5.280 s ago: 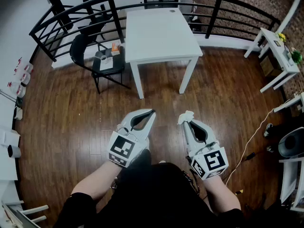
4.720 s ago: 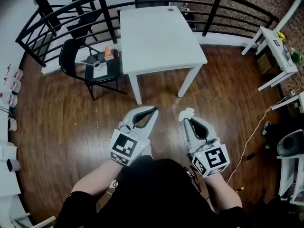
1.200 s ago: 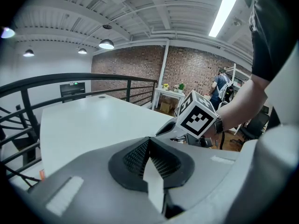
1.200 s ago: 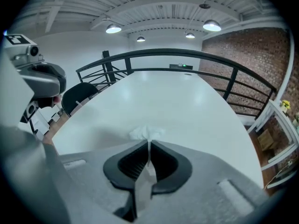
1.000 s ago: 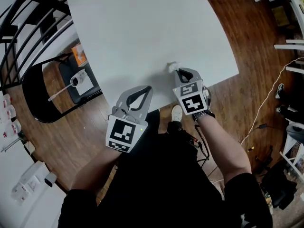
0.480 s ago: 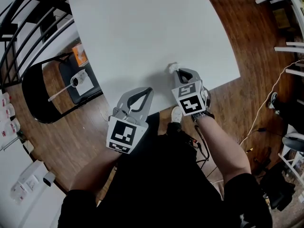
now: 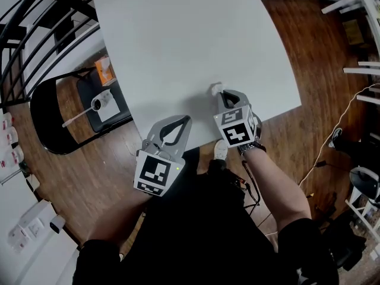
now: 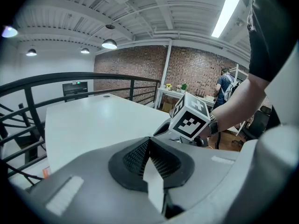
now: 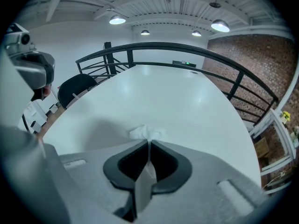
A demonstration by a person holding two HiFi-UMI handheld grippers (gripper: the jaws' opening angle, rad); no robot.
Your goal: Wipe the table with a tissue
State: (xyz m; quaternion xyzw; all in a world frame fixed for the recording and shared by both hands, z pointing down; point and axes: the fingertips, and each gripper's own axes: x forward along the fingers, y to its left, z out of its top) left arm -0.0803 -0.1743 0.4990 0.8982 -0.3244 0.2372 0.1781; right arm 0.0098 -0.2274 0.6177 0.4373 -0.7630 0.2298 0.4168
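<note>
A white square table (image 7: pixel 178 46) fills the upper middle of the head view. My right gripper (image 7: pixel 221 92) is shut on a crumpled white tissue (image 7: pixel 214 88), which rests on the tabletop near its front edge. The right gripper view shows the tissue (image 9: pixel 147 133) bunched just past the closed jaw tips over the table (image 9: pixel 187 101). My left gripper (image 7: pixel 186 119) is shut with nothing in it, its tips at the table's front edge, left of the right gripper. In the left gripper view the table (image 8: pixel 93 125) lies ahead and the right gripper's marker cube (image 8: pixel 190 118) sits to the right.
A black chair (image 7: pixel 65 117) stands left of the table, holding an orange box (image 7: pixel 105 70) and a small white device (image 7: pixel 98 103). A black railing (image 7: pixel 41 22) runs behind. White shelving (image 7: pixel 362 46) lines the right wall. A cable (image 7: pixel 332 141) trails on the wood floor.
Since five seconds ago I have walked up to the table. In the last second the right gripper with the tissue has stayed near the front edge, shifting only slightly.
</note>
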